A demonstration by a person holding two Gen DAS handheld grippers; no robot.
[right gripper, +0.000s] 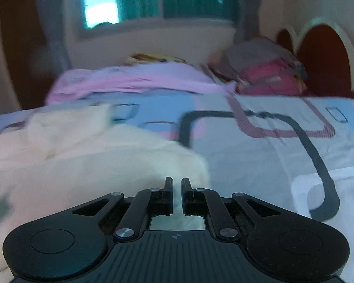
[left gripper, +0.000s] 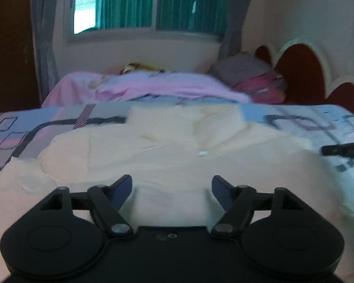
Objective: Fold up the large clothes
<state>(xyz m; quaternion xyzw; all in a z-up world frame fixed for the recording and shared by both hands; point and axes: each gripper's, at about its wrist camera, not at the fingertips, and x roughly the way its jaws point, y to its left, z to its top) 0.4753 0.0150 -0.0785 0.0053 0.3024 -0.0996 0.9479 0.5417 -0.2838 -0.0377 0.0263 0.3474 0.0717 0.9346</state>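
Note:
A large cream garment (left gripper: 177, 155) lies spread and creased on the patterned bedsheet (left gripper: 35, 127). My left gripper (left gripper: 172, 186) hovers over its near part, open, with only the cloth below showing between the fingers. In the right wrist view the cream garment (right gripper: 94, 165) fills the left half. My right gripper (right gripper: 176, 188) sits at the garment's right edge, shut, with a sliver of cream cloth in the thin gap between its fingers. The right gripper's dark fingers (left gripper: 342, 149) also show at the right of the left wrist view, by the garment's edge.
A pink blanket (left gripper: 153, 87) is heaped across the far side of the bed. Grey and red pillows (right gripper: 266, 75) lean by the scalloped red headboard (left gripper: 302, 70). Bare sheet (right gripper: 271, 155) lies right of the garment. A window with green curtains (left gripper: 139, 2) is behind.

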